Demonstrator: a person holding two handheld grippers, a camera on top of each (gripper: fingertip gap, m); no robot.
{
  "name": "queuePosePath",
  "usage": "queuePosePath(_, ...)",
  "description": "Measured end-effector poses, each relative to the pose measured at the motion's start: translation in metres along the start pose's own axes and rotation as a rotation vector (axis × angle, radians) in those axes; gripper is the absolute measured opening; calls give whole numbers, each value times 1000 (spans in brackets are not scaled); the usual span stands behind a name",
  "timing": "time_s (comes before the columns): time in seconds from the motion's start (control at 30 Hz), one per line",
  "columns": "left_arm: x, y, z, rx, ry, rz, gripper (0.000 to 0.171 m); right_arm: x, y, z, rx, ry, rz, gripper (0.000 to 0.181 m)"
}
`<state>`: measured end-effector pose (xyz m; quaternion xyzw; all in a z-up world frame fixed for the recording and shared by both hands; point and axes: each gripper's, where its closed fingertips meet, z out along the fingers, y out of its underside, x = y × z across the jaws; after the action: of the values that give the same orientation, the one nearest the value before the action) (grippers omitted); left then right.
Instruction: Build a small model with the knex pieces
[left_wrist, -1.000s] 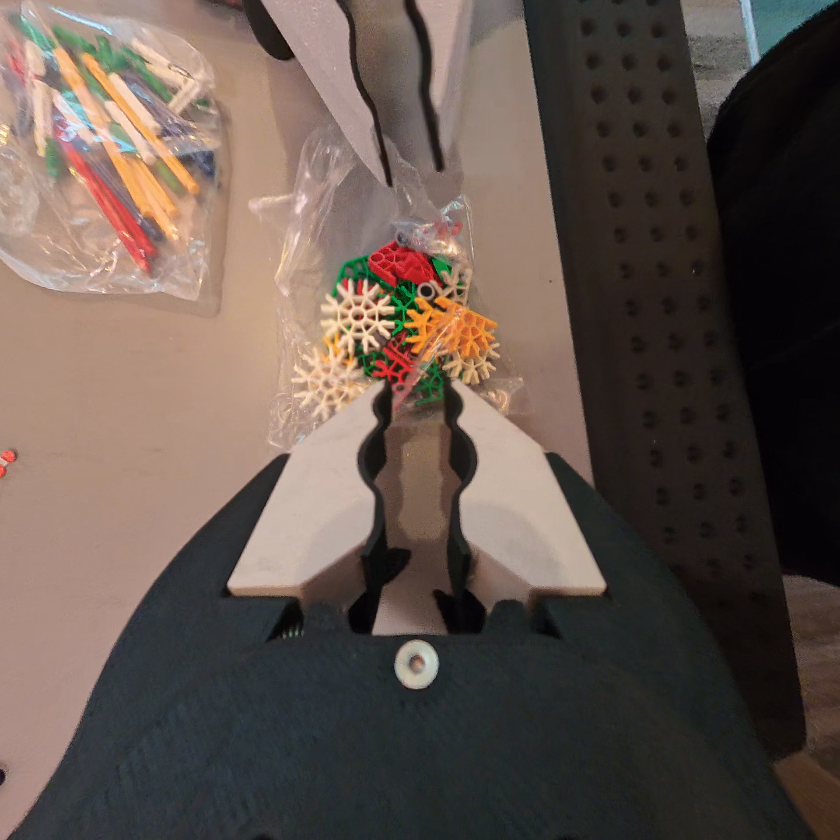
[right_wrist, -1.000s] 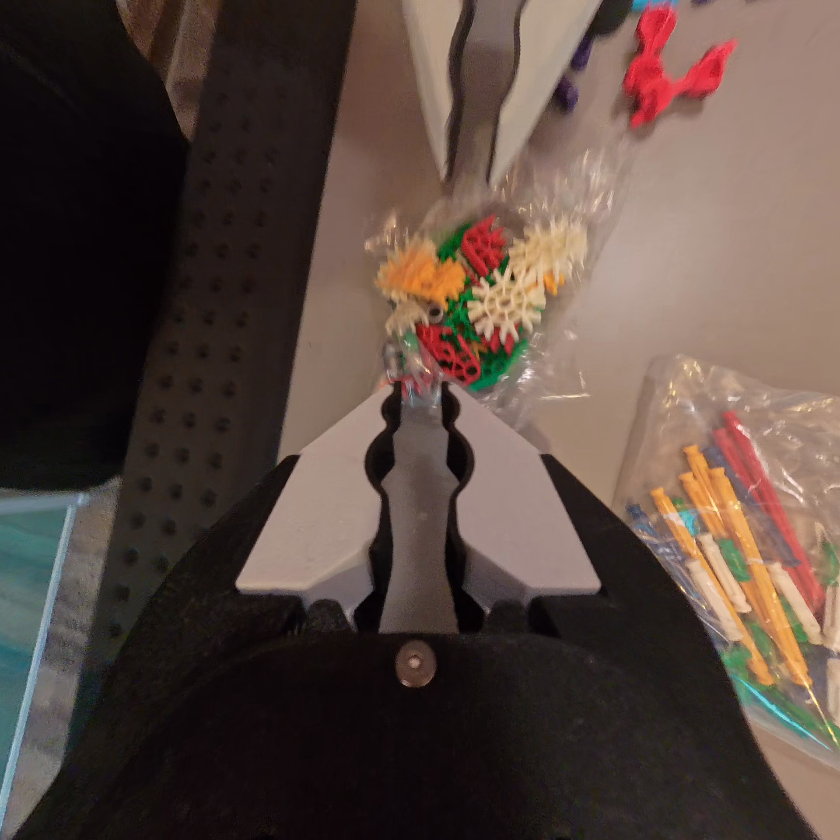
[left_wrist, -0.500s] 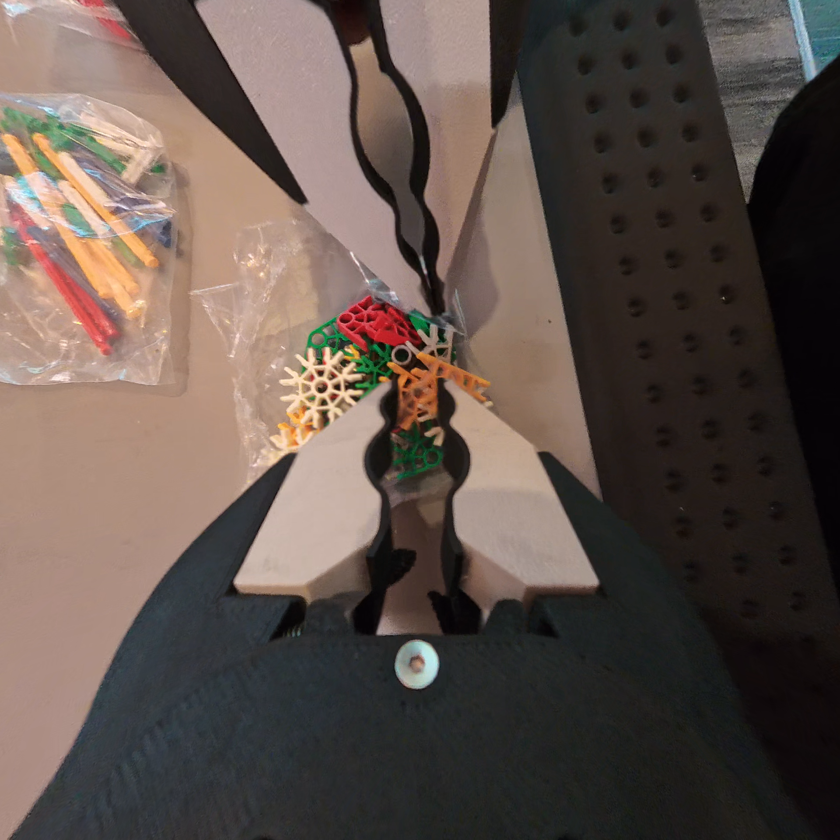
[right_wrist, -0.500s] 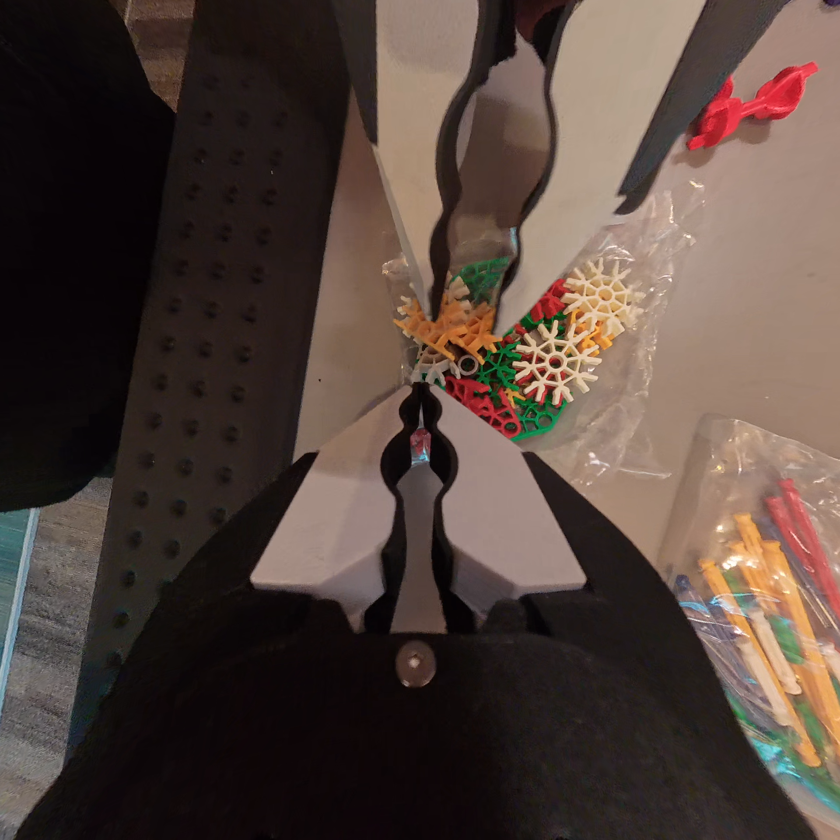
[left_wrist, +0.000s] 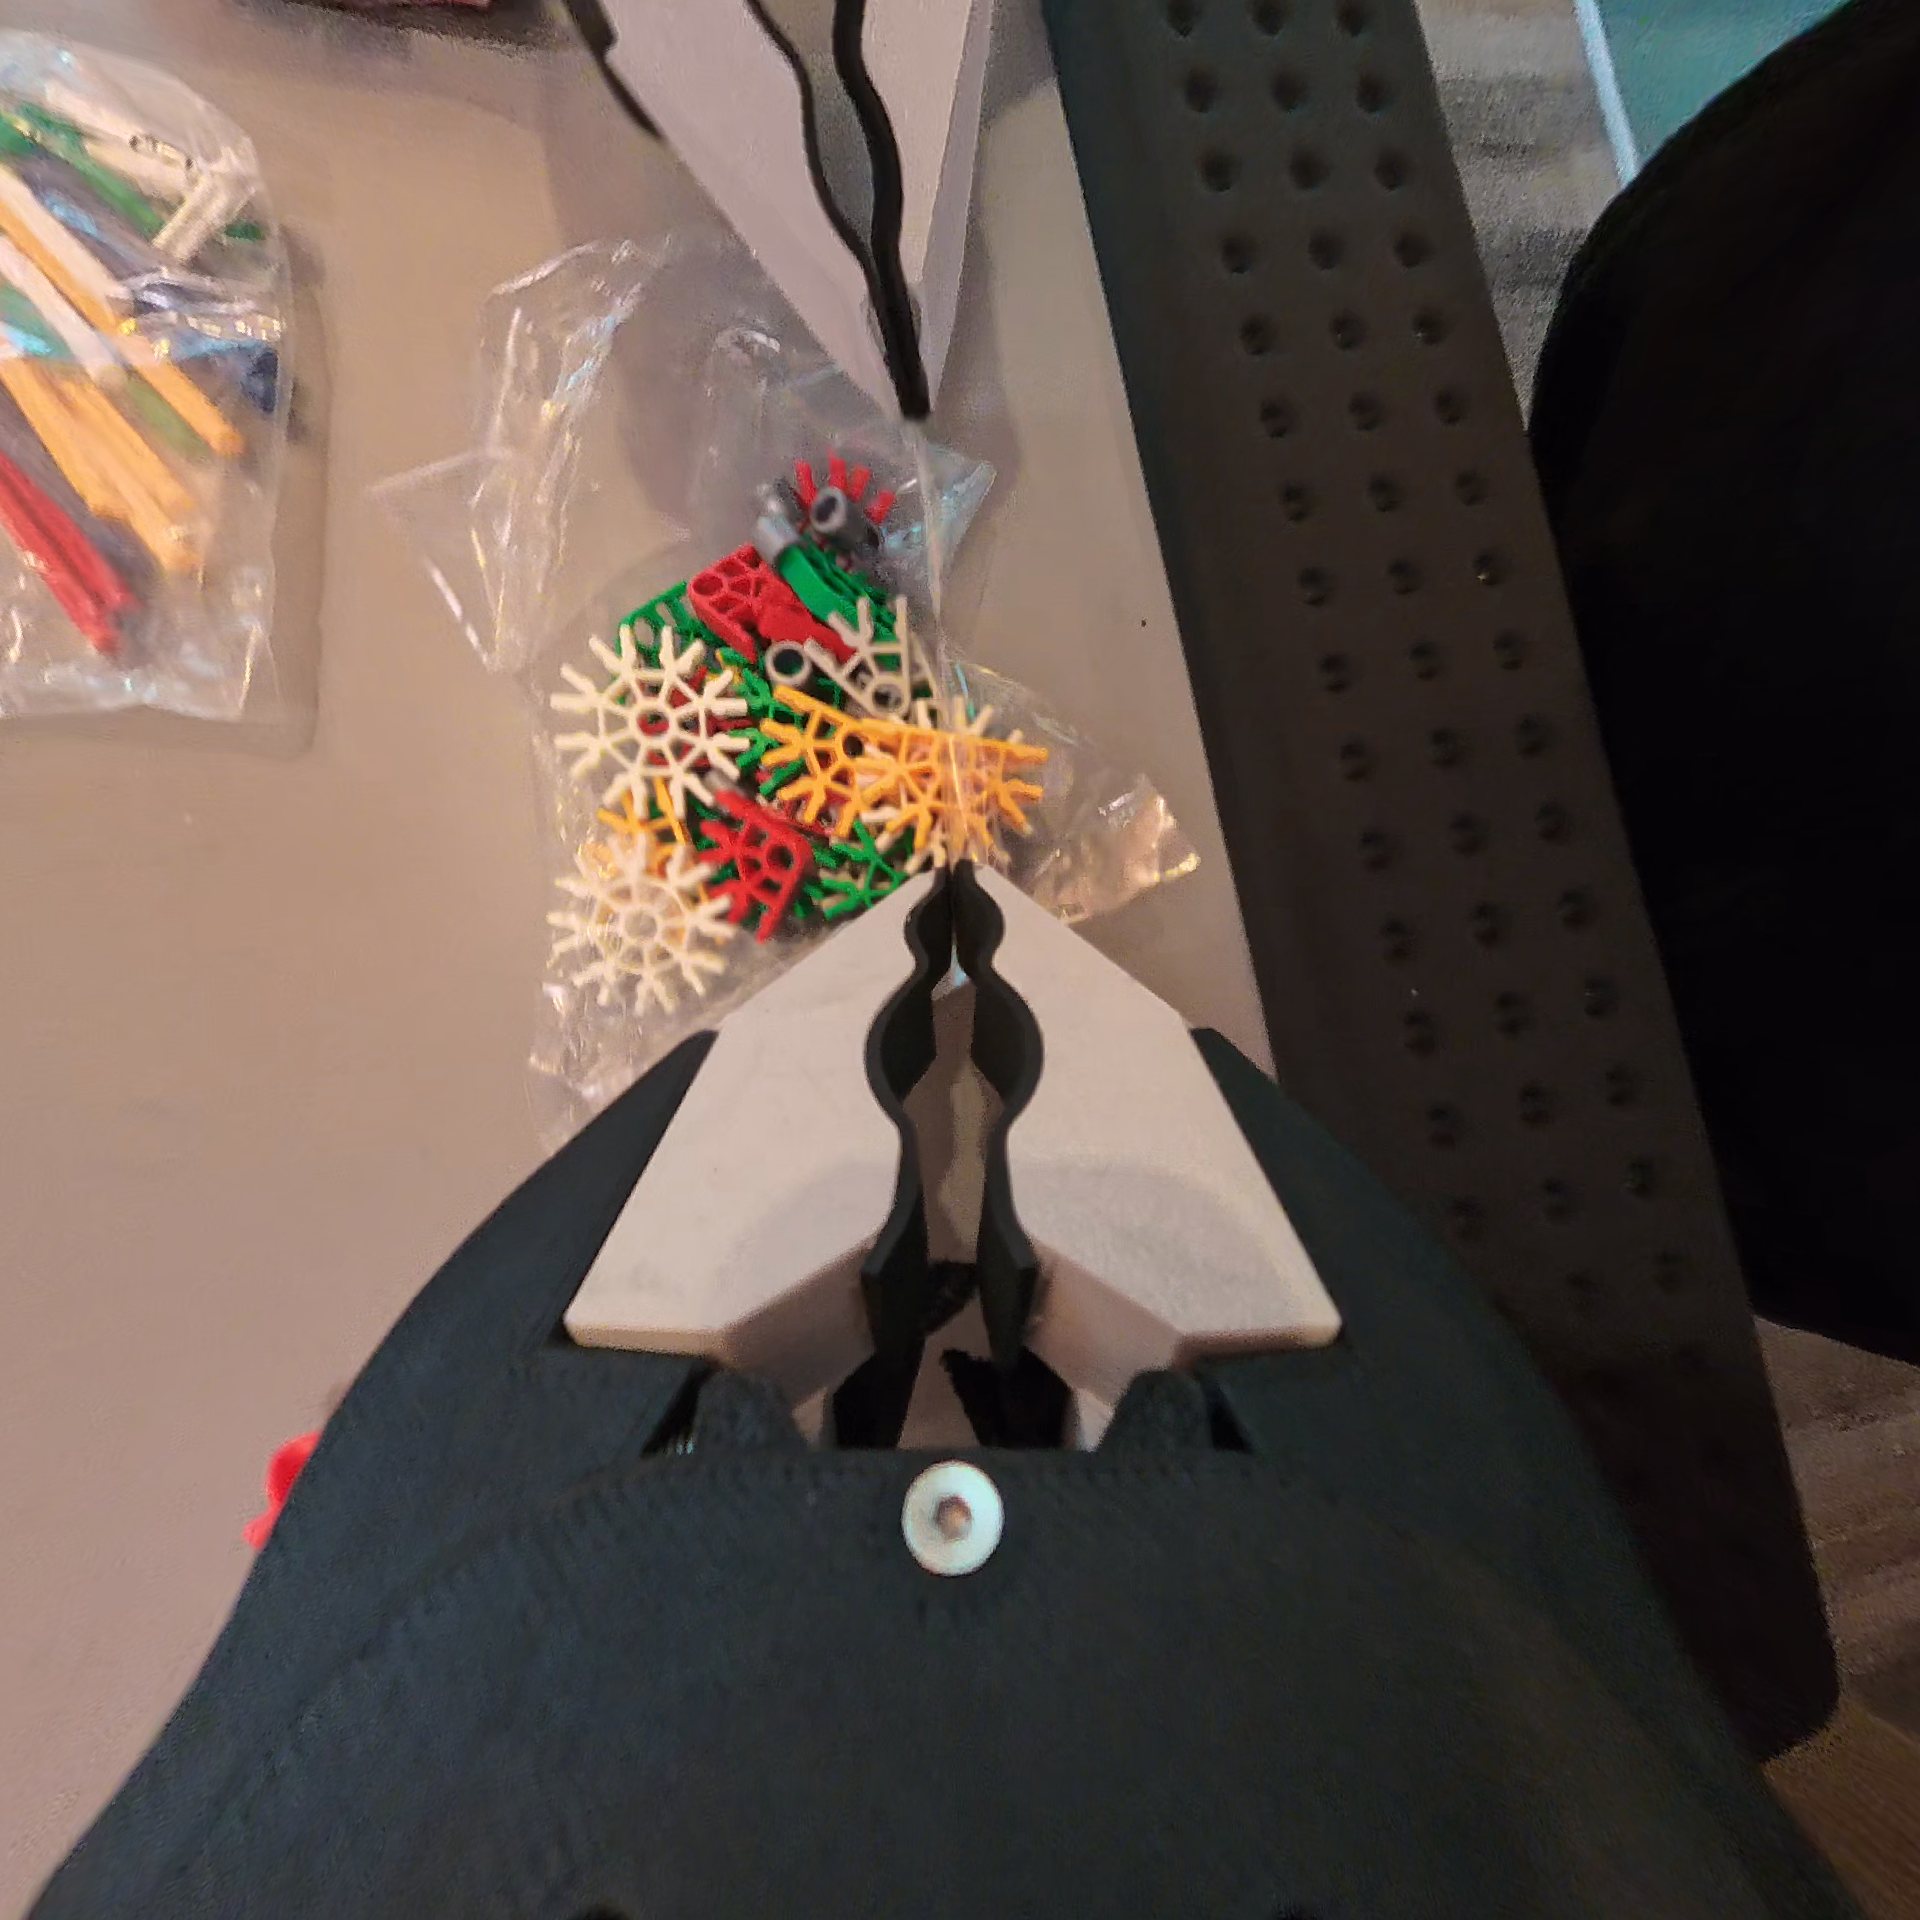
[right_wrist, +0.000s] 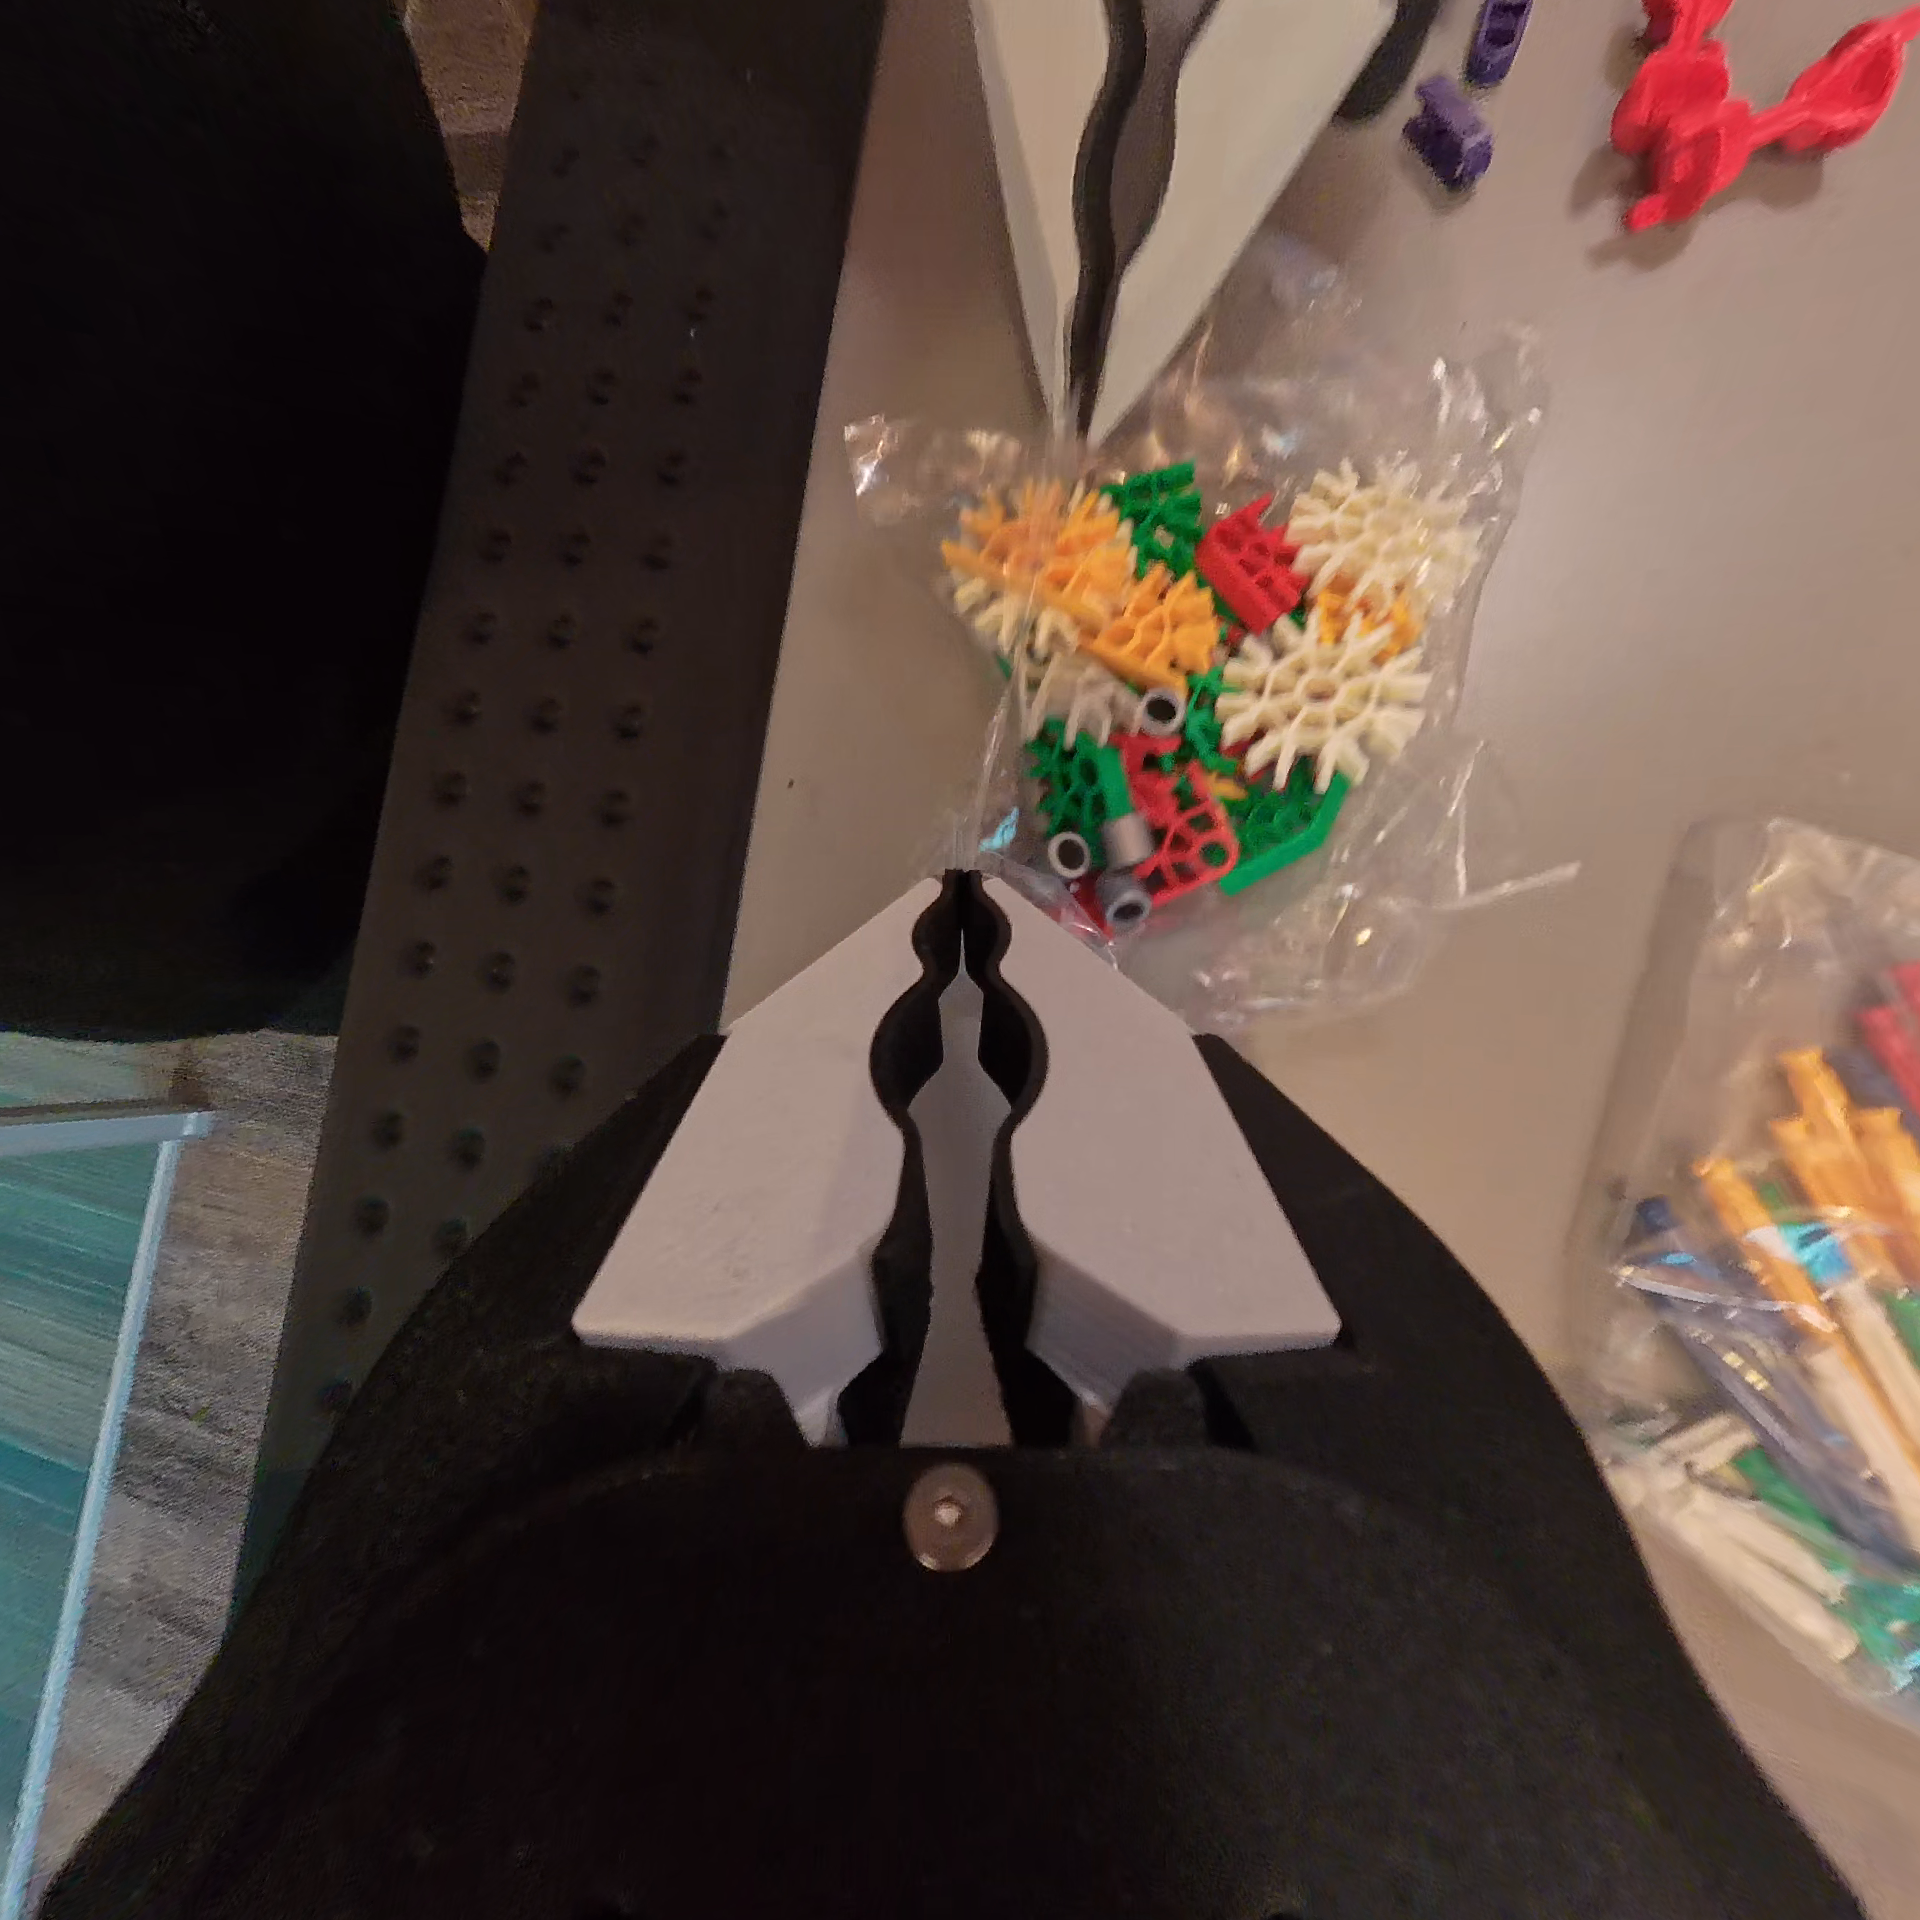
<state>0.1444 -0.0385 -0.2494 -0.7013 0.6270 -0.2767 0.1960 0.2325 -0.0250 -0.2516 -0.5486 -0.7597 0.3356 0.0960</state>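
Observation:
A clear plastic bag (left_wrist: 790, 727) of white, orange, green and red snowflake-shaped connectors lies near the table's edge. It also shows in the right wrist view (right_wrist: 1226, 644). My left gripper (left_wrist: 951, 878) is shut on the near edge of the bag's film. My right gripper (right_wrist: 961, 878) is shut on the opposite edge. Each gripper shows at the top of the other's view, the right gripper (left_wrist: 914, 410) and the left gripper (right_wrist: 1075, 416), both pinching film. The bag hangs stretched between the two tips.
A second clear bag of coloured rods (left_wrist: 104, 416) lies beside it, also in the right wrist view (right_wrist: 1818, 1299). A black perforated strip (left_wrist: 1403, 727) runs along the table edge. A red piece (right_wrist: 1766, 114) and a purple piece (right_wrist: 1449, 125) lie farther off. The left tips stand about 12 cm off the purple piece (right_wrist: 1449, 125).
My left gripper has shut on the bag's edge; the right one shut half a second earlier. The two grippers have drawn apart, stretching the bag between them.

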Motion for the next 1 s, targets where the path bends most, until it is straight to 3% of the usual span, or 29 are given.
queuePosePath(0.13,1,9,-8,22,-17,-51,0,-3,13,-3,9,-17,35,0)
queuePosePath(0.33,10,10,3,-8,-67,-11,0,1,-4,-5,63,7,45,0)
queuePosePath(0.43,9,5,-5,32,-105,-42,15,3,-12,-14,116,34,91,28)
queuePosePath(0.57,0,4,-18,61,-178,-106,38,6,-16,-31,181,87,140,40)
queuePosePath(0.67,-12,14,-21,54,-238,-209,51,17,-15,-38,222,150,222,47)
queuePosePath(0.8,-22,29,-16,87,-232,-519,61,32,-16,-34,279,191,400,64)
queuePosePath(0.87,-31,28,-18,133,-299,-596,57,40,-16,-27,291,207,475,65)
queuePosePath(1.0,-32,29,-8,141,-296,-734,57,51,-21,-10,318,179,585,57)
